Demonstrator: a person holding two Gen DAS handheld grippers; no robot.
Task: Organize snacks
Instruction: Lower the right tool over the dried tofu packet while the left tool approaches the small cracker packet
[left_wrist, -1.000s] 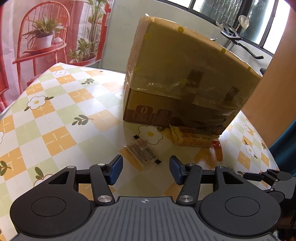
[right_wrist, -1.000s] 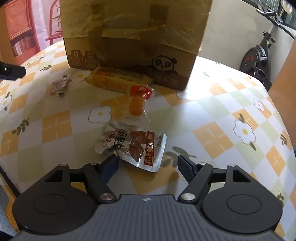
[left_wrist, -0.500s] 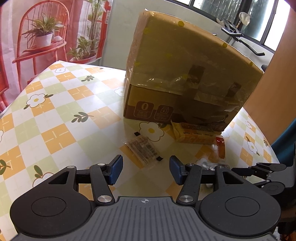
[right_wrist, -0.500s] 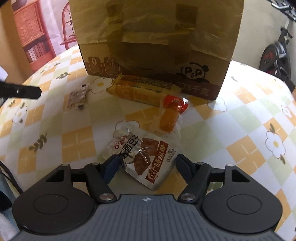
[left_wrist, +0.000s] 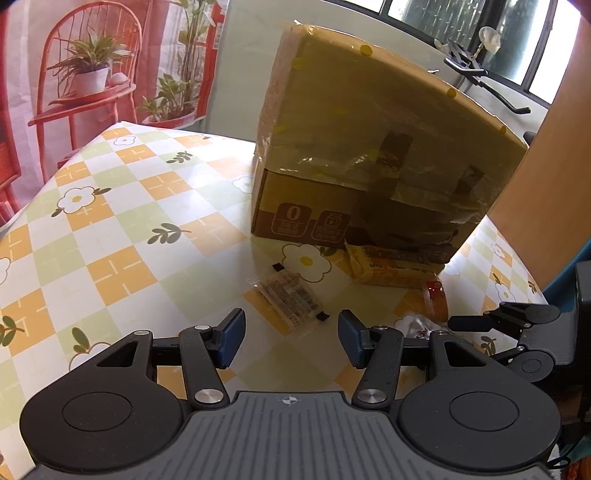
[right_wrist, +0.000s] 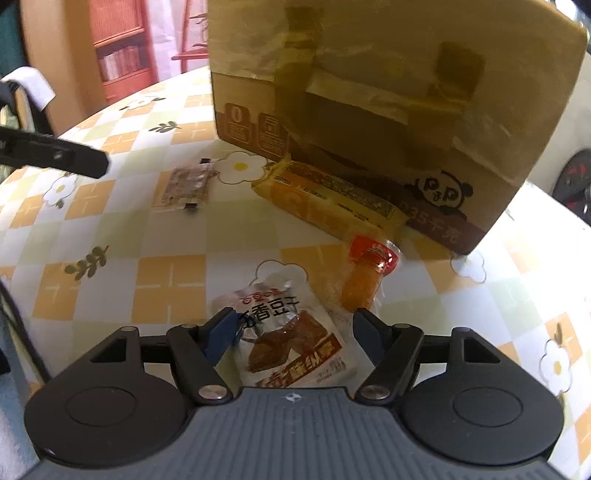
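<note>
Several snacks lie on the checked tablecloth (left_wrist: 122, 221) in front of a taped cardboard box (left_wrist: 369, 147). My right gripper (right_wrist: 293, 334) is open and straddles a clear tofu snack packet (right_wrist: 291, 332), which lies flat between its fingers. An orange jelly snack with a red top (right_wrist: 364, 275) lies just beyond, and a long yellow biscuit pack (right_wrist: 332, 203) rests against the box (right_wrist: 388, 92). My left gripper (left_wrist: 291, 334) is open and empty, just short of a small clear packet (left_wrist: 288, 295). That packet also shows in the right wrist view (right_wrist: 186, 184).
The box stands upright behind the snacks and blocks the far side. The right gripper shows at the right edge of the left wrist view (left_wrist: 517, 321). A red chair with plants (left_wrist: 88, 81) and an exercise bike (left_wrist: 476, 74) stand beyond the table.
My right gripper has moved forward and left so that the tofu packet now lies between its fingers. My left gripper has drawn back a little and stays open.
</note>
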